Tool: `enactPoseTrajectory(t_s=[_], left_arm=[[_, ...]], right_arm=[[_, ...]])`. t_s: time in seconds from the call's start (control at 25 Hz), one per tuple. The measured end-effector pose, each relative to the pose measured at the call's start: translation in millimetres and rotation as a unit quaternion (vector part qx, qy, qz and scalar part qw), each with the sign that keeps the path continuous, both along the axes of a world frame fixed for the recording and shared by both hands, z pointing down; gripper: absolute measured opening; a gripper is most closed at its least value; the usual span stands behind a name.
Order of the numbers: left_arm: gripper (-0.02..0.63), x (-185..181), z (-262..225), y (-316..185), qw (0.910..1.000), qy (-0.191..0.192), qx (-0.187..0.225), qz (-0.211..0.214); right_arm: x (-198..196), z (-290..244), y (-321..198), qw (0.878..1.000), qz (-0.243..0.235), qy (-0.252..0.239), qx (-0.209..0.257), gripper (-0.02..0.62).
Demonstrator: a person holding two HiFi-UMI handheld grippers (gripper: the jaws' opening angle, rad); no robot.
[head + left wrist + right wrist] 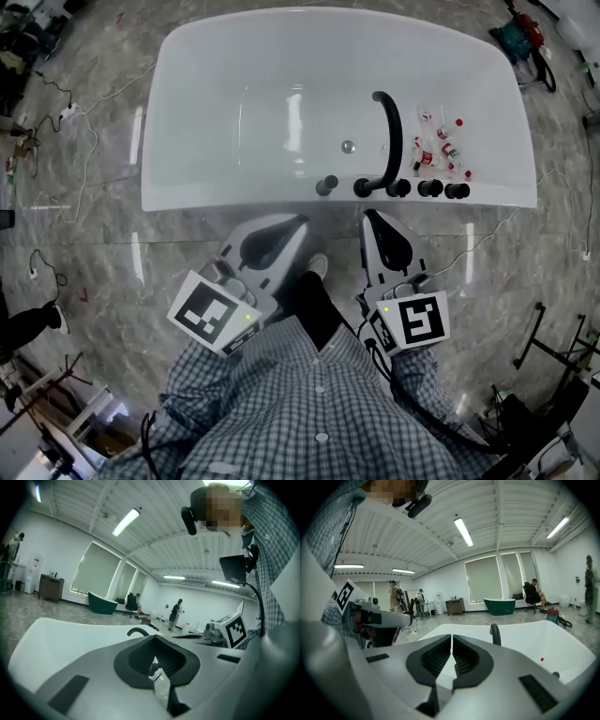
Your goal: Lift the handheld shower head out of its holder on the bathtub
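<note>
The white bathtub [206, 187] lies across the top of the head view. Black fittings line its near rim: a lone knob [326, 185] and a row of knobs [429, 188], with an arched black spout [391, 131] rising over the basin. I cannot tell which fitting is the handheld shower head. My left gripper [302, 220] and right gripper [367, 215] are both shut and empty, just short of the near rim and apart from it. The spout shows beyond the left gripper [154, 667] as [137, 631] and beyond the right gripper [452, 641] as [495, 633].
Small bottles with red caps [441, 148] lie in the tub at the right, near a metal drain [348, 146]. Cables [84, 159] trail over the marble floor on the left. A dark green tub [499, 605] and people stand far off across the room.
</note>
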State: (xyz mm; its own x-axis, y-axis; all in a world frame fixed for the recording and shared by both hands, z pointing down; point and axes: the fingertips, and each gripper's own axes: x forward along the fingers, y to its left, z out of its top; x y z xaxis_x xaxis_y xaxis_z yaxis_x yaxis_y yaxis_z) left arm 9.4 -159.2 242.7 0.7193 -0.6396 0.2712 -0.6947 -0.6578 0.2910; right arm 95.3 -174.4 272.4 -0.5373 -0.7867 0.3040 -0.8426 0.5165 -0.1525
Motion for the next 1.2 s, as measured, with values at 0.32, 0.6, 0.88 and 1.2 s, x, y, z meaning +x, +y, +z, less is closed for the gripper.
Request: enactPoseTrajectory(t_s=[0.32, 0.6, 0.88, 1.2], left_arm=[[0.011, 0, 50, -35, 0.9994, 0.023, -0.008, 0.023], [0.011, 3, 98, -50, 0.9983, 0.018, -0.020, 0.051], [0.011, 12, 153, -55, 0.9962, -0.008, -0.023, 0.084], [0.011, 11, 207, -70, 0.9934, -0.021, -0.030, 0.109]], right_arm=[[-5, 56, -26, 0.999, 0.003, 0.025, -0.022, 0.021], [-10, 111, -36, 0.998, 0.001, 0.021, -0.054, 0.021], [-9, 174, -39, 0.996, -0.012, 0.041, -0.079, 0.021], [-17, 232, -52, 0.993, -0.019, 0.040, -0.106, 0.021]])
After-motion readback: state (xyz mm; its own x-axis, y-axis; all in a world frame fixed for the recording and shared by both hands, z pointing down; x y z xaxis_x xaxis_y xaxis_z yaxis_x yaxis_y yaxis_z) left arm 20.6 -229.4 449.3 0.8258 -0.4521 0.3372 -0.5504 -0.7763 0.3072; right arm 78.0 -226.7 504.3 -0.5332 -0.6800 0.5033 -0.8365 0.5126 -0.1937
